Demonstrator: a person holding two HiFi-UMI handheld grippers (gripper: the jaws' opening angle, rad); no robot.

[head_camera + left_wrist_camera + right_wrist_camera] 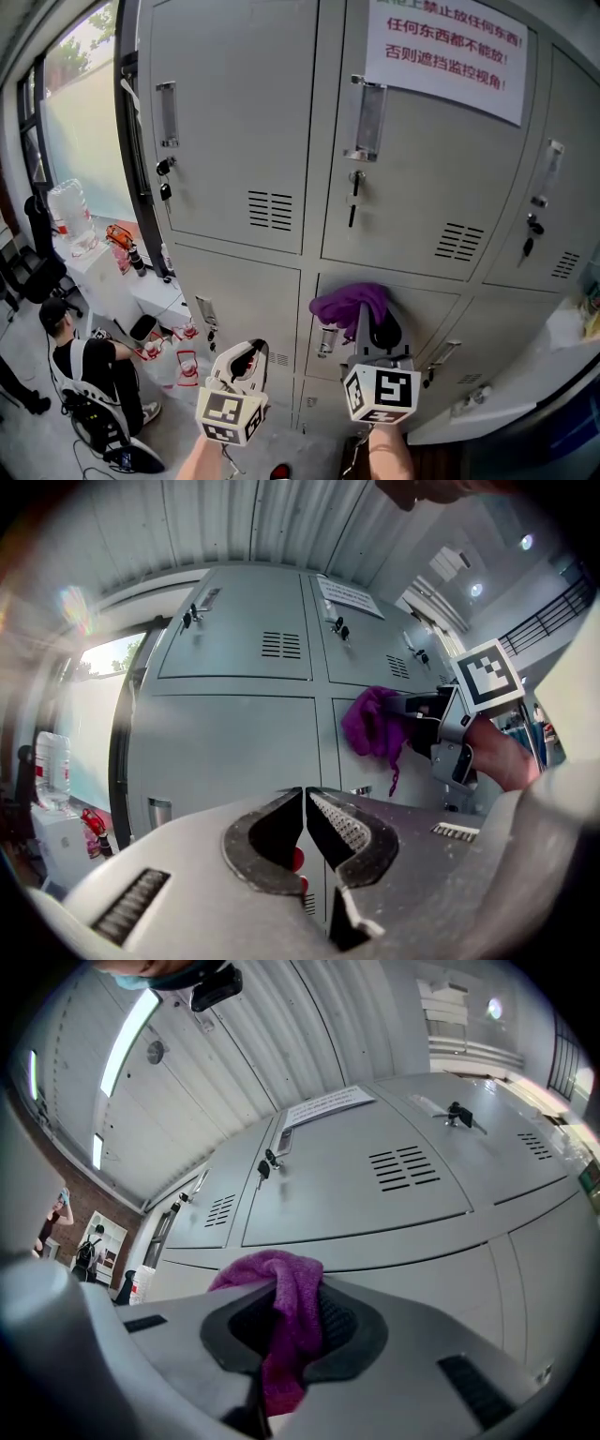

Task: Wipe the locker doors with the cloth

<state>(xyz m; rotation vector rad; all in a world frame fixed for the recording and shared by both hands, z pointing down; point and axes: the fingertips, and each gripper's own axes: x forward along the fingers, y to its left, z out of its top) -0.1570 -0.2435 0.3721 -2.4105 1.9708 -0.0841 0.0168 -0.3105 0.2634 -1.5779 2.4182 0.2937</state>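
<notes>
Accordingly noted: right gripper was clenched on the purple cloth, which was bunched between both jaws with a tail hanging below them. In the head view I held that cloth against the upper part of a lower-row locker door, just under the seam with the door above and just beside that door's handle. Left gripper had its jaws pressed together, only a sliver between the tips, nothing in them. It hung to the left of the right gripper, in front of the neighbouring lower door. A printed notice was stuck on an upper door.
</notes>
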